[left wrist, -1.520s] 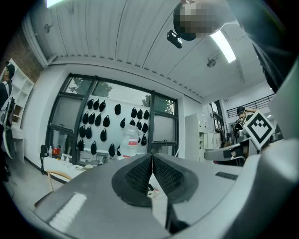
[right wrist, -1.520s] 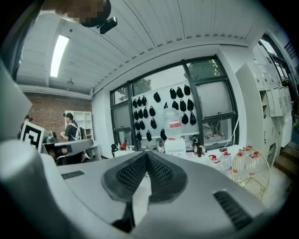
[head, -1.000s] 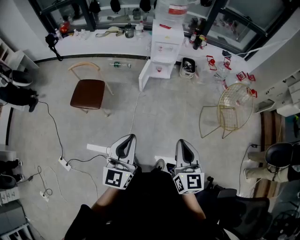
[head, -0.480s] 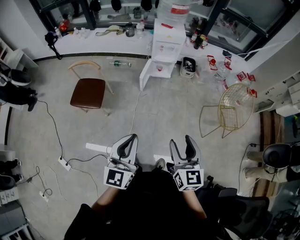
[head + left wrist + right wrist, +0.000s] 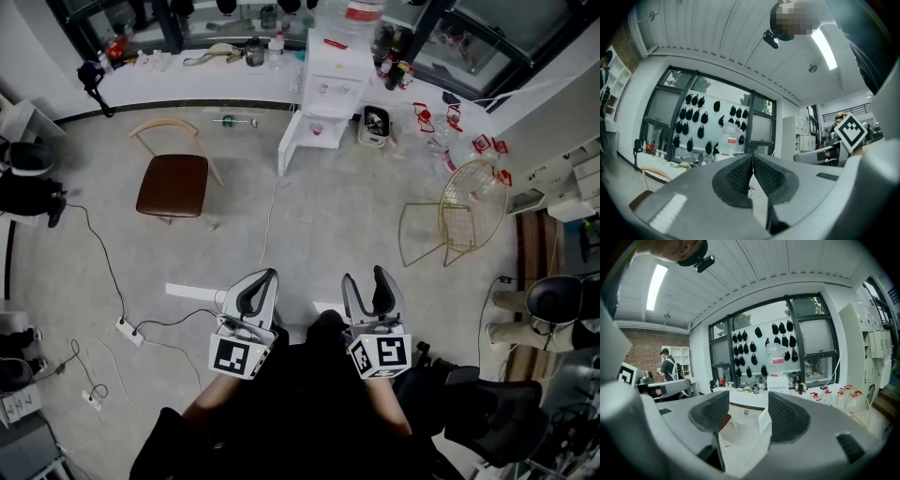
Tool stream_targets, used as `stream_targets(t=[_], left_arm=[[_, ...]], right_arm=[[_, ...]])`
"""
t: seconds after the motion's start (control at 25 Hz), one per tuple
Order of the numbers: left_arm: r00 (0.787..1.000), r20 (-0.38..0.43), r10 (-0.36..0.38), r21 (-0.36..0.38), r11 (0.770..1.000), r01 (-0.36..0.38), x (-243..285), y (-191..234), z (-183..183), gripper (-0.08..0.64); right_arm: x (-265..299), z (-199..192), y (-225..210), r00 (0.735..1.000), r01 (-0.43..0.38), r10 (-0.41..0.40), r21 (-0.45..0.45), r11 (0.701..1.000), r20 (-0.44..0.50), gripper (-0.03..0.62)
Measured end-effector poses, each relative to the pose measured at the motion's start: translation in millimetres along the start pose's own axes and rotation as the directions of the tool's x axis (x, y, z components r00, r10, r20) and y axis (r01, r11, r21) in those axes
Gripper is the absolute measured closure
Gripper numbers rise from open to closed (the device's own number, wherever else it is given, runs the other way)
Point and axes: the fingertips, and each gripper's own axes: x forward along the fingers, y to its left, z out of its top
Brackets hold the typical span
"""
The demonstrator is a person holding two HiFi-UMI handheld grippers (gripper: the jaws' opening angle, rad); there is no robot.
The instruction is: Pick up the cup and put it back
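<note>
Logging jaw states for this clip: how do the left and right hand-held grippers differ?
The left hand-held gripper has its jaws together; the right hand-held gripper has them apart and opening. Their marker cubes show different patterns. Both are empty, side by side above the floor.

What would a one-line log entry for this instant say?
left tongs: shut, empty | right tongs: opening, nothing between | both held above floor
</note>
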Motion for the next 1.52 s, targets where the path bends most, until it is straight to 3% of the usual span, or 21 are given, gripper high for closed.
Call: stream_targets(t=[0.16,0.36,0.76,1.04,1.28,1.52], left_arm=[[1.0,-0.021,-0.016,-0.005,1.0,0.015,18.4,10.2,-5.2,0.552],[0.999,-0.051,0.018,-0.028,0.999,-0.019,62.1,18.0,-18.1,0.552],[0.991,-0.036,0.131,-0.021,0.991,-0.132,232.1,28.2,-15.8,0.552],[0.975,-0.039,0.217,-0.029,0.975,-0.218,332.3,36.9,-20.4,0.552],[0.961,-0.057,0.271,-0.05,0.96,-0.274,388.6,70.2,-38.4,0.552],[0.957,-0.06,0.283,-0.06,0.956,-0.286,444.4,130.9,-56.8,0.552]], right_arm=[[21.2,-2.9,-4.6,1.0,0.001,-0.001,0.006,1.0,-0.012,0.35],[65.4,-8.5,-39.0,0.999,-0.023,0.023,0.006,1.0,-0.026,0.348],[209.6,23.8,-165.3,0.99,-0.139,0.137,-0.037,0.99,-0.041,0.347],[307.4,29.1,-234.2,0.967,-0.24,0.23,-0.088,0.967,-0.105,0.339],[388.1,10.4,-251.8,0.94,-0.31,0.29,-0.1,0.945,-0.18,0.336],[474.5,-10.1,-249.6,0.913,-0.361,0.325,-0.114,0.926,-0.247,0.333]])
